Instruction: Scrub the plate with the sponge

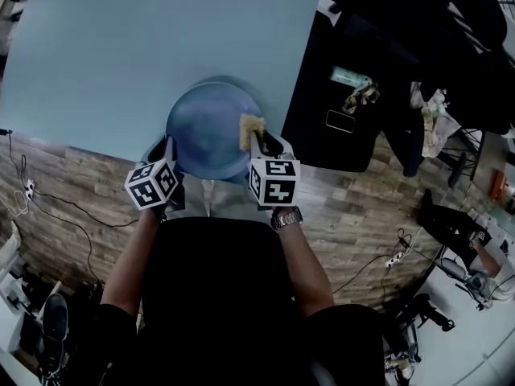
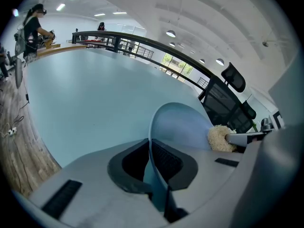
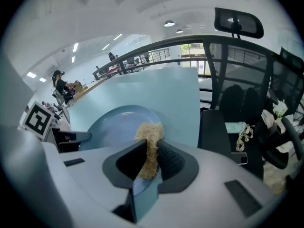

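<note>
While clamped: one plate, one sponge.

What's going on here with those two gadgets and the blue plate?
A person holds a gripper in each hand. The left gripper is clamped on the near rim of the plate, steadying it at the near edge of the table. The right gripper pinches a sponge, which is at the plate's right side, placed for scrubbing.

Blue plate, tan sponge
</note>
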`<state>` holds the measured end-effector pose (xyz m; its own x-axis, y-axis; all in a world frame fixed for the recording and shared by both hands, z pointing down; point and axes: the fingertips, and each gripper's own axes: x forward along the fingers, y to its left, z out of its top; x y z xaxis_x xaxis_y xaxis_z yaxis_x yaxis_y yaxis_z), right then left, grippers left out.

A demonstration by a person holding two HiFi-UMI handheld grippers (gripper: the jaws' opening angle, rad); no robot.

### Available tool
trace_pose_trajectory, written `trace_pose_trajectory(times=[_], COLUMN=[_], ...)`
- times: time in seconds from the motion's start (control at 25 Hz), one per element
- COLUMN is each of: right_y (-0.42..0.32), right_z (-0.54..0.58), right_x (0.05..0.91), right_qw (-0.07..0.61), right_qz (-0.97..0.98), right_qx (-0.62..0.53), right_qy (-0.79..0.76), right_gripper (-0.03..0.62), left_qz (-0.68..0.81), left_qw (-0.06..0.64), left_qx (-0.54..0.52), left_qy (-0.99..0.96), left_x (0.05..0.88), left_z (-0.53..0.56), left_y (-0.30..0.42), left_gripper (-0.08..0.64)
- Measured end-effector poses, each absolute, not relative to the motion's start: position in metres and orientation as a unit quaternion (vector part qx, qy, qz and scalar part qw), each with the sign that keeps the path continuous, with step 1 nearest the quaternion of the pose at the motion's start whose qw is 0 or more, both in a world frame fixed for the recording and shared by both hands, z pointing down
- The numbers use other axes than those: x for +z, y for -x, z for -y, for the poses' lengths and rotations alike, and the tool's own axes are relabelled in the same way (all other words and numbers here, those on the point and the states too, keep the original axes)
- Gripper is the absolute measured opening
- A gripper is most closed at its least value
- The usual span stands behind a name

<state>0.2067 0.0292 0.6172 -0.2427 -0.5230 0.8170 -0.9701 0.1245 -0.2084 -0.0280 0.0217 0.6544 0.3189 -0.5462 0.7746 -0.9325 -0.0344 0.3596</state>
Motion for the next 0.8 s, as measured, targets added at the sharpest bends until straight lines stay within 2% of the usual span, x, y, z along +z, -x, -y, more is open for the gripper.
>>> trace_pose_trajectory(times=[0.16, 0.4, 0.8], right_y=[-0.205, -0.202, -0.157], right_z=[-0.027, -0.022, -0.029], right_x=[0.613, 0.599, 0.599], right_qw=[0.313, 0.305, 0.231], right_qz=[0.698, 0.704, 0.712], right_qx=[0.355, 0.344, 0.435], right_qy=[-0.537, -0.542, -0.500], right_gripper=[0.066, 0.066, 0.064], left_qz=[0.541, 0.541, 0.540], left_qw=[0.438, 0.438, 0.439], left_qx=[0.220, 0.220, 0.218], left_qy=[-0.684, -0.684, -0.684], left_x=[0.654, 0.653, 0.653], left_z=[-0.022, -0.021, -0.021], left_y=[0.028, 0.028, 0.027], left_gripper=[0.006, 0.006, 0.006])
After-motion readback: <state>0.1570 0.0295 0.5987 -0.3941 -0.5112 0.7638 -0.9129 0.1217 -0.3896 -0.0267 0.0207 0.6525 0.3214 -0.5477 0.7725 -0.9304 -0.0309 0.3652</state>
